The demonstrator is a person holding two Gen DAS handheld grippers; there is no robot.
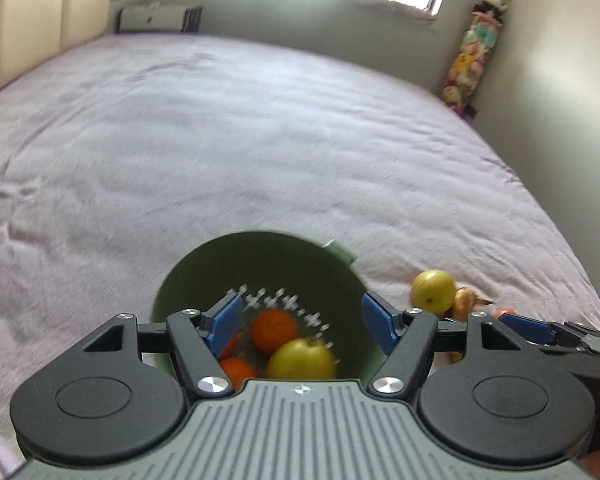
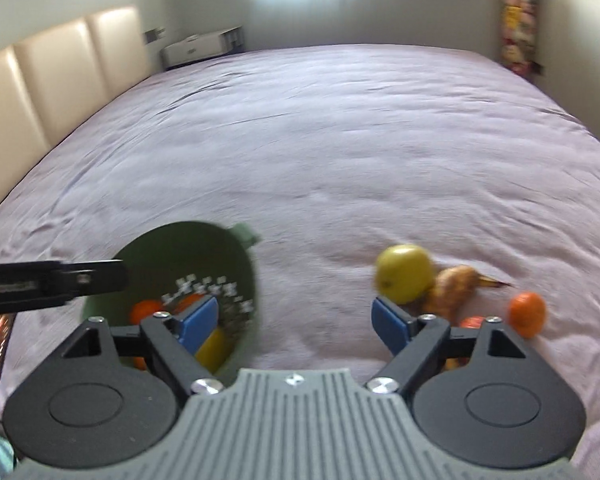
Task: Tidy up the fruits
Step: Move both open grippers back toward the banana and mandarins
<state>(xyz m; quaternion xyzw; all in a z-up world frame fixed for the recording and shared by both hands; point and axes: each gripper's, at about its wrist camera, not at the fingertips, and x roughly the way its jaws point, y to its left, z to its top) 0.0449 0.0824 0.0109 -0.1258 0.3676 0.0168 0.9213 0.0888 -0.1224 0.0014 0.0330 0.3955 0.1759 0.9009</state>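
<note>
From the left wrist view, the left gripper [image 1: 300, 320] hangs above a green basket [image 1: 260, 256] that stands on a bed [image 1: 220, 140] covered with a pale lilac sheet. Its jaws stand wide apart with nothing between the blue pads. Inside the basket lie a yellow-green apple [image 1: 302, 360] and oranges [image 1: 275, 329], on a bottom with small slots. To the right of the basket, on the sheet, sits a second yellow-green apple [image 1: 432, 290], touching a brownish fruit [image 1: 466, 300] behind it. The right gripper's blue finger [image 1: 526, 326] shows at the right edge. A column of soft toys [image 1: 476, 48] stands in the far corner.

From the right wrist view, the right gripper [image 2: 296, 322] is over bare sheet between the basket [image 2: 204, 248] on the left and the loose fruit on the right, jaws open and empty. The loose apple [image 2: 404, 274] leans against the brownish fruit [image 2: 454, 286], and one orange [image 2: 527, 314] lies apart to the right. The left gripper's black frame [image 2: 52, 280] reaches over the basket rim. A padded headboard [image 2: 60, 80] lines the bed's left side.
</note>
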